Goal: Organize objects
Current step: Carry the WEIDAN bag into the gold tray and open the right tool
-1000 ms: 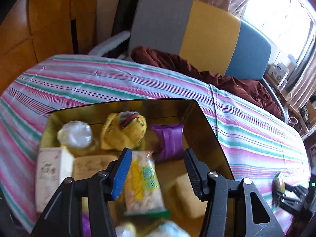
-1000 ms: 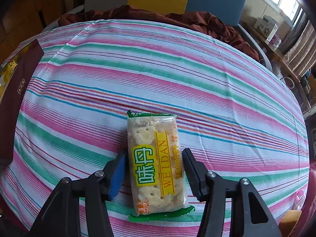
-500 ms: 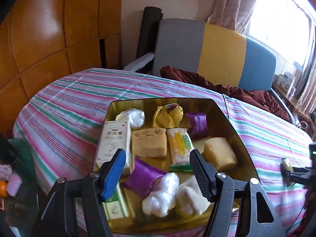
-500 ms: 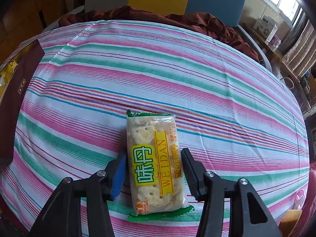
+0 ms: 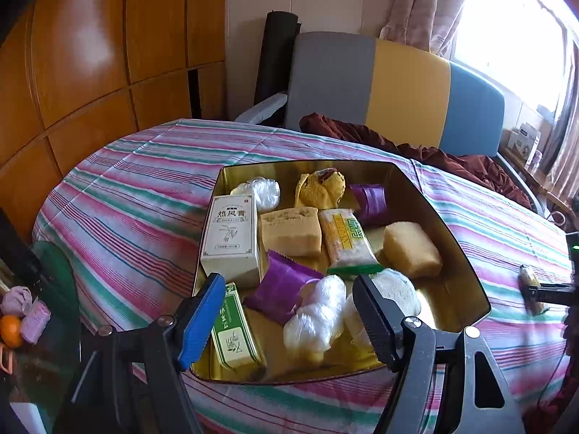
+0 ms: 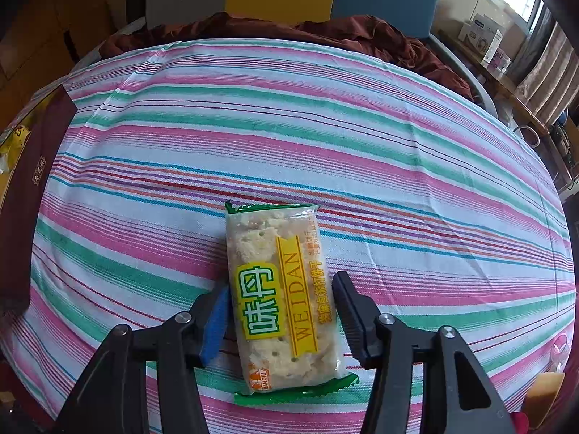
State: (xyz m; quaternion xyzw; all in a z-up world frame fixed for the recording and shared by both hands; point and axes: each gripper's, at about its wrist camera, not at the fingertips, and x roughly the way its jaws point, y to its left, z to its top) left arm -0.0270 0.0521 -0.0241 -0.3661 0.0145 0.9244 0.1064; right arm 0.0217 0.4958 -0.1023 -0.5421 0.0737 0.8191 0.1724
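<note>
Leftmost, the left claw (image 5: 286,313) hangs above the near edge of a shallow gold-coloured metal tray (image 5: 457,238), its jaws spread wide and holding nothing. Left of the blue finger pad (image 5: 201,320), inside the tray, stands a tall white cardboard box with black lettering (image 5: 231,237), and just beneath that pad lies a slim green-and-white carton (image 5: 235,329). Between the two fingers sit a purple foil sachet (image 5: 282,289) and a cluster of clear-wrapped white sweets (image 5: 315,316). Ahead of the claw lie a tan sponge-cake slice (image 5: 291,231), a yellow-and-green cracker packet (image 5: 347,238), a crumpled yellow wrapper (image 5: 320,186), a second purple sachet (image 5: 369,199) and another wrapped white ball (image 5: 266,191); to the right of the black ribbed finger (image 5: 376,322) rests a second tan cake block (image 5: 412,249). The tray stands on a worktop covered by a pink, green and white striped cloth (image 5: 137,195). Further right, the right claw (image 6: 280,320) is lowered over the same striped cloth (image 6: 325,126), jaws partly open and straddling a clear-wrapped cracker packet with a yellow-green "WEIDAN" label (image 6: 282,300). This packet lies flat on the cloth, lengthwise between the fingers; the blue pad (image 6: 215,325) seems to touch its left edge, while the black finger (image 6: 349,311) stands just beside its right edge. Beyond the worktop, a dark red blanket (image 6: 289,29) lies bunched against a grey, yellow and blue chair back (image 5: 398,90).
</note>
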